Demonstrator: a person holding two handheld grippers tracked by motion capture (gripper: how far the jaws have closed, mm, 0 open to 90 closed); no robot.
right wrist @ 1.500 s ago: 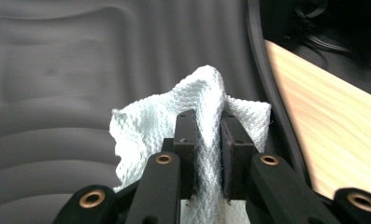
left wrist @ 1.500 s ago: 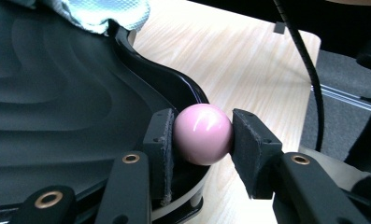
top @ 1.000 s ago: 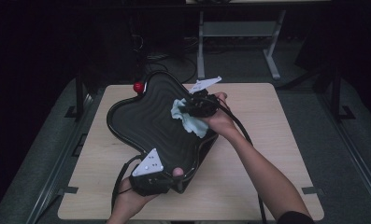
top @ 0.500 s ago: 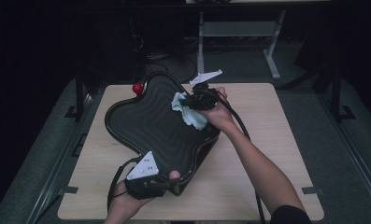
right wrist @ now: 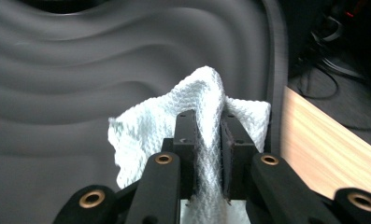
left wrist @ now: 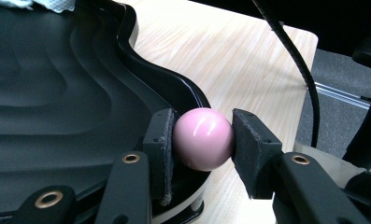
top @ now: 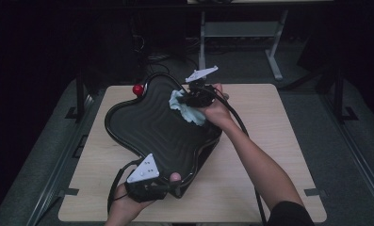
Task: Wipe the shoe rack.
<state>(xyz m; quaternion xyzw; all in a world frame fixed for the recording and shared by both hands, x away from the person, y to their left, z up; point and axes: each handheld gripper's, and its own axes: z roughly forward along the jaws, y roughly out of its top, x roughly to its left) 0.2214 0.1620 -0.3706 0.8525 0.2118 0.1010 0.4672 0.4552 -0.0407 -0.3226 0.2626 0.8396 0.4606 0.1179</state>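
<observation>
A ridged black tray wiped with a white cloth

The glossy, wavy-edged tray [top: 156,129] is propped on the wooden surface [top: 269,141]. Its pink ball knob [left wrist: 203,138] is clamped by the left tool [left wrist: 202,140]. A waffle-textured cloth [right wrist: 174,126] is pinched in the right tool [right wrist: 206,135] and pressed inside the tray.

A wavy tray [top: 156,127] lies slantwise across the middle of the table [top: 269,117]. A cloth [top: 187,110] rests on its upper right part. A ball [top: 137,89] sits at its upper left rim, another ball [left wrist: 204,138] at its lower edge.
</observation>
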